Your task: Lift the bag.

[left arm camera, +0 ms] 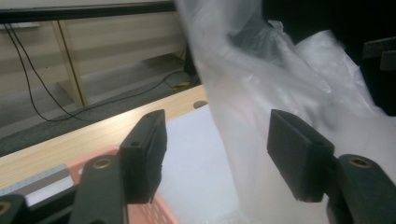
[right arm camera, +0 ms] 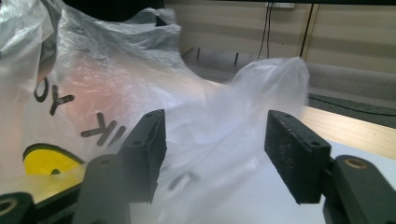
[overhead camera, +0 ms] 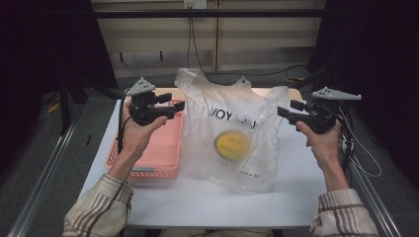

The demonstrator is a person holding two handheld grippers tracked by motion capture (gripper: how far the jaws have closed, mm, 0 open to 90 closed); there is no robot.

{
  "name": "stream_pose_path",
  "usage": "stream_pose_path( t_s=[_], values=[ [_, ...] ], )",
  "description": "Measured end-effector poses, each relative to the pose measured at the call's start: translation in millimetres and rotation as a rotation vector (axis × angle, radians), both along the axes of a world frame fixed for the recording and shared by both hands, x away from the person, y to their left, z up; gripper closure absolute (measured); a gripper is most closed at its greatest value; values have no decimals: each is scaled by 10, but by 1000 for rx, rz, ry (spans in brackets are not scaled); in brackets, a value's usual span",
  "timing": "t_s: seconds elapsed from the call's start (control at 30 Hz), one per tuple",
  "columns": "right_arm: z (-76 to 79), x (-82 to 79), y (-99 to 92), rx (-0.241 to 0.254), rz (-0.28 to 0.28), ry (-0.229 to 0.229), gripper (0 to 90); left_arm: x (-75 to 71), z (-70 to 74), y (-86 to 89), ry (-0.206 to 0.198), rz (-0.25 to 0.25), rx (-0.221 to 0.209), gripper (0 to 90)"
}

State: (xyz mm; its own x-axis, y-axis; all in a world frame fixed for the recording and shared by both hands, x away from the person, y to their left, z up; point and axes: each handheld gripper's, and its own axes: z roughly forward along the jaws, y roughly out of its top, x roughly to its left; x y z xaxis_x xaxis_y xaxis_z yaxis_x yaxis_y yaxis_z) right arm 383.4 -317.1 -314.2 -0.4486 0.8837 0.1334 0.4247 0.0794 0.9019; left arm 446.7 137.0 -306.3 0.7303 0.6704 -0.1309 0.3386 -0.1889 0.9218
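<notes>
Nearest the camera in the high view, two forearms in plaid sleeves [overhead camera: 99, 207] enter from the bottom edge, each hand carrying a gripper above a white table top [overhead camera: 207, 202]. The left hand [overhead camera: 136, 133] holds the left gripper [overhead camera: 179, 105] over the far part of a pink basket [overhead camera: 150, 163] that sits on the left half of the table; the gripper points right, toward the bag. In the left gripper view its jaws stand wide apart and released, with nothing between them but open air; the basket's pink rim lies below the left jaw and the bag's film stands just beyond the right jaw, not touching it as far as can be judged. The right hand [overhead camera: 323, 140] holds the right gripper [overhead camera: 282, 111] at the right side of the table, pointing left. In the right gripper view its jaws are likewise spread and released, and a blurred fold of the bag lies ahead between them; contact cannot be confirmed. A translucent plastic bag [overhead camera: 232, 133] with dark printed lettering stands crumpled at the table centre, between the two grippers and just beside the basket's right edge. A round yellow object [overhead camera: 231, 143] shows through the film in the lower middle of the bag; what it is cannot be told. Beyond the table's wooden far edge, black cables [overhead camera: 197, 54] run down a pale panelled wall [overhead camera: 267, 39] to a grey floor.
</notes>
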Motion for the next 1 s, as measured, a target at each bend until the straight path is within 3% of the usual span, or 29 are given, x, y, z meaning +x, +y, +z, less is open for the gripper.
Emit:
stream_pose_path(
  t_s=[0.4,0.87,1.0],
  values=[
    [-41,-82,-13,-9,-20,-9,279,-114,54,-21,-33,-3,20,131],
    [-165,-254,7,-33,-33,12,173,-338,-4,-26,-49,-45,40,56],
    [-241,-310,58,-52,-38,34,149,-419,-47,19,-37,-22,36,54]
  ],
)
